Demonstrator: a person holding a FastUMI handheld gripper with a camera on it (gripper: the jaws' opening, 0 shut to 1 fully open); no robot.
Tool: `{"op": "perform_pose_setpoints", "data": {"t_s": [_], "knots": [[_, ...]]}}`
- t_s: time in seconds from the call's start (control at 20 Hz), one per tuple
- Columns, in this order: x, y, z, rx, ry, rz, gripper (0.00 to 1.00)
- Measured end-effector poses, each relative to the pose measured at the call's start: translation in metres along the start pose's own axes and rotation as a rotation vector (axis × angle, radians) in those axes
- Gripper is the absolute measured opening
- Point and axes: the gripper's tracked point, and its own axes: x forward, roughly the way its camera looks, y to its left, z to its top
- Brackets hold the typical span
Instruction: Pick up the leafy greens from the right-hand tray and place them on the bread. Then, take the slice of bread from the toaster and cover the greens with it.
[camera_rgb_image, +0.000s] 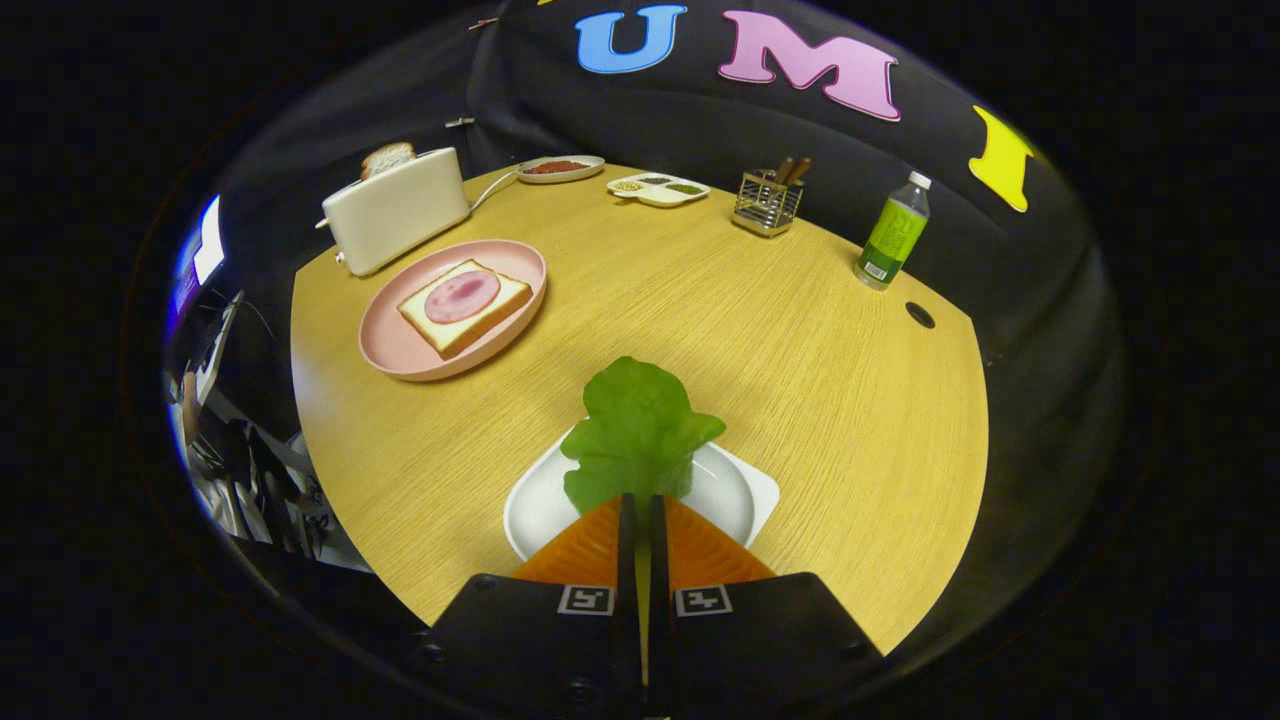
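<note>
While your gripper (642, 500) has its fingers pinched on the lettuce leaf (637, 430) over the white tray (535, 505), the bread with ham (464, 304) on the pink plate (395, 350) lies well ahead to the left, beside the toaster (395, 210).

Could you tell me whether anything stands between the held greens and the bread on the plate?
Nothing visible does. The hand-held gripper is shut on the green leafy lettuce; only bare wooden tabletop separates it from the ham-topped bread slice.

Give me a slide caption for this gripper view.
Gripper shut on leafy greens above white tray.
</note>
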Motion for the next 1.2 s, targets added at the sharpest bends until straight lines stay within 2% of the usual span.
{"op": "perform_pose_setpoints", "data": {"t_s": [0.35,0.6,0.9,1.2], "knots": [[-0.058,0.038,0.067,0.034,-0.152,-0.019,0.08],[-0.081,0.081,0.117,-0.006,-0.225,-0.003,0.08],[-0.063,0.138,0.151,-0.037,-0.226,0.052,0.07],[-0.023,0.174,0.161,-0.038,-0.165,0.088,0.08]]}}
